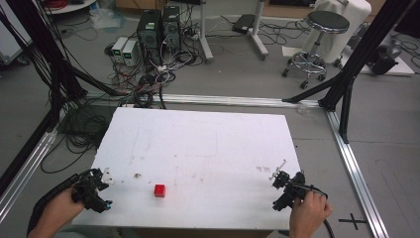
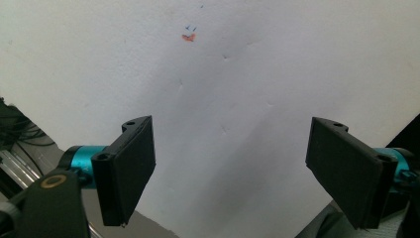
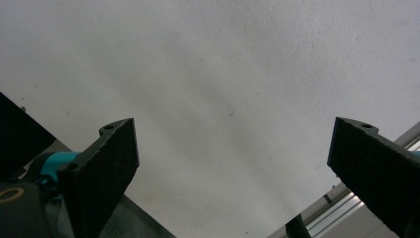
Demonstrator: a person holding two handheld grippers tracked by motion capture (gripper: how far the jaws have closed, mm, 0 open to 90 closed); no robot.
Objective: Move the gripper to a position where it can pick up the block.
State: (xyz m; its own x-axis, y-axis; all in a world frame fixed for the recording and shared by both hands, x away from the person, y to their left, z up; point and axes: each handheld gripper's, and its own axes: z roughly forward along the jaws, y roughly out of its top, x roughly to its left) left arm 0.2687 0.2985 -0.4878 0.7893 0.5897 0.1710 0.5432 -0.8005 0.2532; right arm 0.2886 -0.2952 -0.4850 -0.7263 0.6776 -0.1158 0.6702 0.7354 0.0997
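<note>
While wide apart, both claws hold nothing.

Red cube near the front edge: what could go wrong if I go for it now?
The red cube is small and sits close to the table's near edge, so a nudge could knock it off. The left gripper is nearer, jaws open, yet its own view lacks the cube, so approach would be blind.

Both forearms cut by bottom edge, table stains indistinct

We judge this a laboratory: computer towers, tangled floor cables, black frame struts, a stool.
</note>
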